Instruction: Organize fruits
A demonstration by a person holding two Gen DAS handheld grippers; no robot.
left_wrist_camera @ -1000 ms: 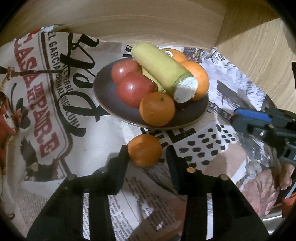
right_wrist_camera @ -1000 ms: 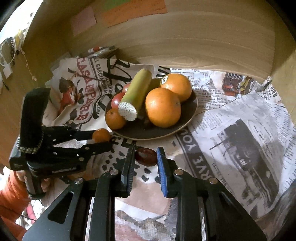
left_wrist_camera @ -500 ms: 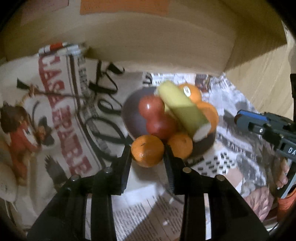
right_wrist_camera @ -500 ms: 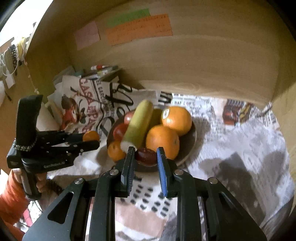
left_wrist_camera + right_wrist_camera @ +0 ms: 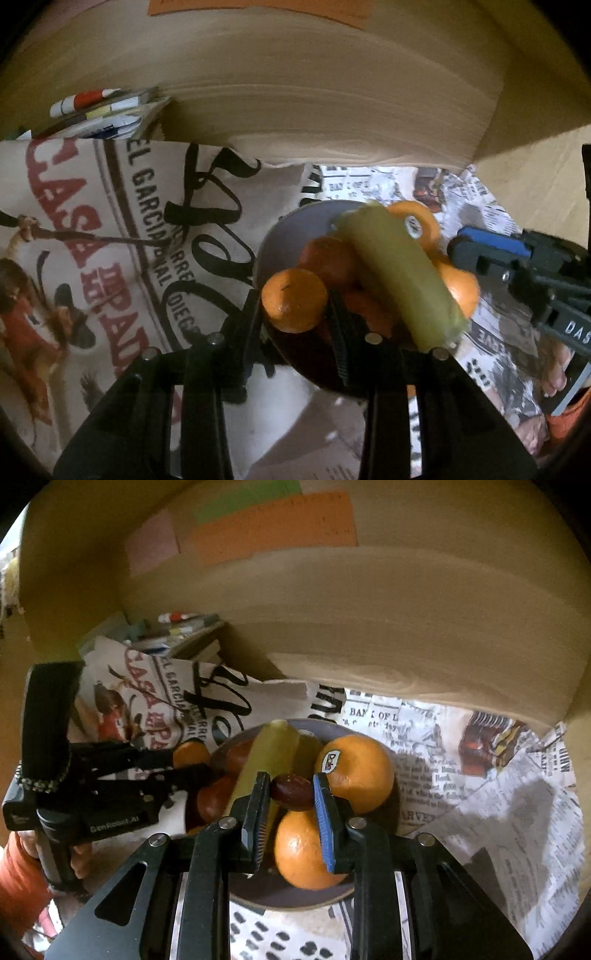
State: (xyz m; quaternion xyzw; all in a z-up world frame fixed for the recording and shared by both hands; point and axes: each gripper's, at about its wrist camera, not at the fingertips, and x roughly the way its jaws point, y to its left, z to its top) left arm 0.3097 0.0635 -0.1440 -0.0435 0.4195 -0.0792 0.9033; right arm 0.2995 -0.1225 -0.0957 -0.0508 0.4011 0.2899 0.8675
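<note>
We clamp a mandarin (image 5: 294, 300) in the left gripper (image 5: 295, 314) and a plum (image 5: 291, 791) in the right gripper (image 5: 290, 801), both over the piled plate (image 5: 258, 897); dropped there, either may roll off its edge.

The counter (image 5: 461, 672) is pale wood, boxed in by a wooden back wall and side walls. Newspaper sheets (image 5: 509, 812) cover almost all of it, one overlapping the next; the left sheet (image 5: 92, 221) carries big red lettering, black script and a cartoon figure, the right ones small print and photos. A dark plate (image 5: 288, 897) sits on the paper near the middle, piled with fruit. In the far left corner, against the back wall, lies a small stack of papers with markers (image 5: 85, 103) on top. Bare wood shows only along the back edge.
</note>
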